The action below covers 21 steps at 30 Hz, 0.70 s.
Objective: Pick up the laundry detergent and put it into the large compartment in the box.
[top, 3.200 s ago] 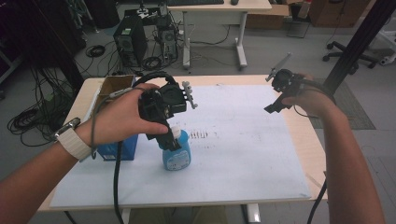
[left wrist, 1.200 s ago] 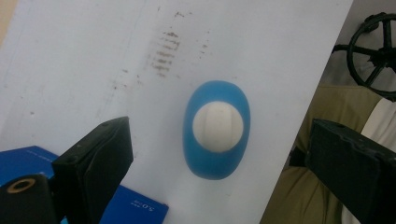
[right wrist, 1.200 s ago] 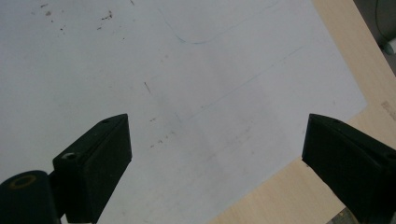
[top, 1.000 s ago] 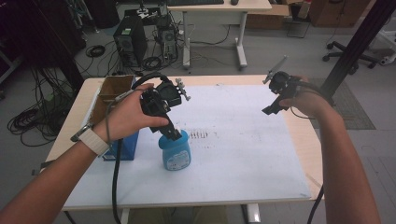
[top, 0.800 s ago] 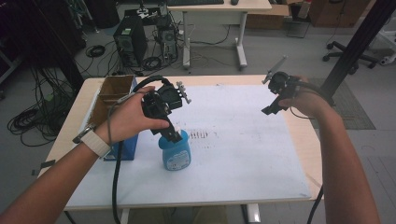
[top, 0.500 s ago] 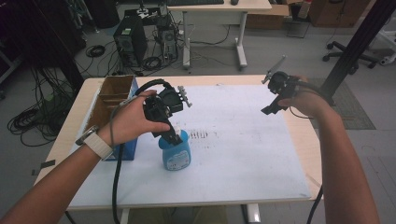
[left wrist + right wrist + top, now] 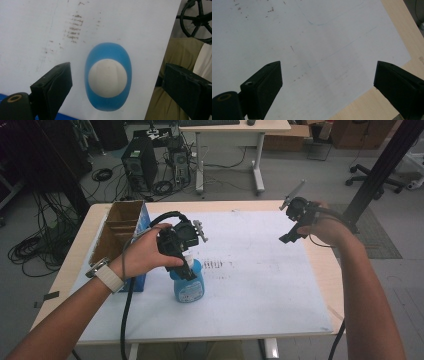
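Blue bottle (image 7: 189, 284) upright, white cap (image 7: 107, 78) up

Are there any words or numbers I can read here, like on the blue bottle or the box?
Blue bottle: it has a pale label with print, too small and blurred to read.
Cardboard box: no writing shows.
White sheet: only smudgy brown marks and faint pen lines, no words.

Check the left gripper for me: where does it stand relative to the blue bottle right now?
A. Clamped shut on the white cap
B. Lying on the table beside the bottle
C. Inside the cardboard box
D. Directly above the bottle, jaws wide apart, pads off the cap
D. The left gripper view looks straight down on the blue bottle and its white cap, with the left gripper spread wide and both jaws clear of the cap.
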{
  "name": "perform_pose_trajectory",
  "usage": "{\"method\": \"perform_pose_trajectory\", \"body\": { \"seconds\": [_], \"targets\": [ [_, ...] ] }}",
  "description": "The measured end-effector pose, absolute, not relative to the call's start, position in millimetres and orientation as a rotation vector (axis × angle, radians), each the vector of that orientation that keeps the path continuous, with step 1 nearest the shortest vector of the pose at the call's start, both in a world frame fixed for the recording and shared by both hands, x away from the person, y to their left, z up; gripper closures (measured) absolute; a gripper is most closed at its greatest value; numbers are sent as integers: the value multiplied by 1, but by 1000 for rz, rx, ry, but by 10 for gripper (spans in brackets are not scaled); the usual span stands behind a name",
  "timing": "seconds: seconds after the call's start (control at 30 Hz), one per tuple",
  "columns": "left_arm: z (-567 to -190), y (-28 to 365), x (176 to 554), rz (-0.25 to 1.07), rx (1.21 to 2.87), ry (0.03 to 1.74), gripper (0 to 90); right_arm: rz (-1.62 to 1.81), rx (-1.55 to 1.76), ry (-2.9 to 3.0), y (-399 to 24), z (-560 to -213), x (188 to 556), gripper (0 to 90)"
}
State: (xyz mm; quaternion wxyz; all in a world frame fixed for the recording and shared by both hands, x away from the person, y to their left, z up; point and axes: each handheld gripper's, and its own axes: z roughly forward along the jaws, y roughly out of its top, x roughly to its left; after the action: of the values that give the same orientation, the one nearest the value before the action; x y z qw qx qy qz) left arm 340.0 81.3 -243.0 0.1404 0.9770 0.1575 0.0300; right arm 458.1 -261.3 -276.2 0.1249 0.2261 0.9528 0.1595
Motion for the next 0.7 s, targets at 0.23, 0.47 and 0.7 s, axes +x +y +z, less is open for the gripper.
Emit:
{"method": "perform_pose_trajectory", "body": {
  "seconds": [0.23,0.47,0.7],
  "targets": [
    [-251,81,342,82,2830,455,97,467,652,2778,-261,-277,458,83],
    [-256,80,343,89,2832,459,96,467,659,2777,-260,-277,458,83],
    [-262,79,342,91,2843,455,96,471,653,2775,-260,-278,458,83]
  ]
}}
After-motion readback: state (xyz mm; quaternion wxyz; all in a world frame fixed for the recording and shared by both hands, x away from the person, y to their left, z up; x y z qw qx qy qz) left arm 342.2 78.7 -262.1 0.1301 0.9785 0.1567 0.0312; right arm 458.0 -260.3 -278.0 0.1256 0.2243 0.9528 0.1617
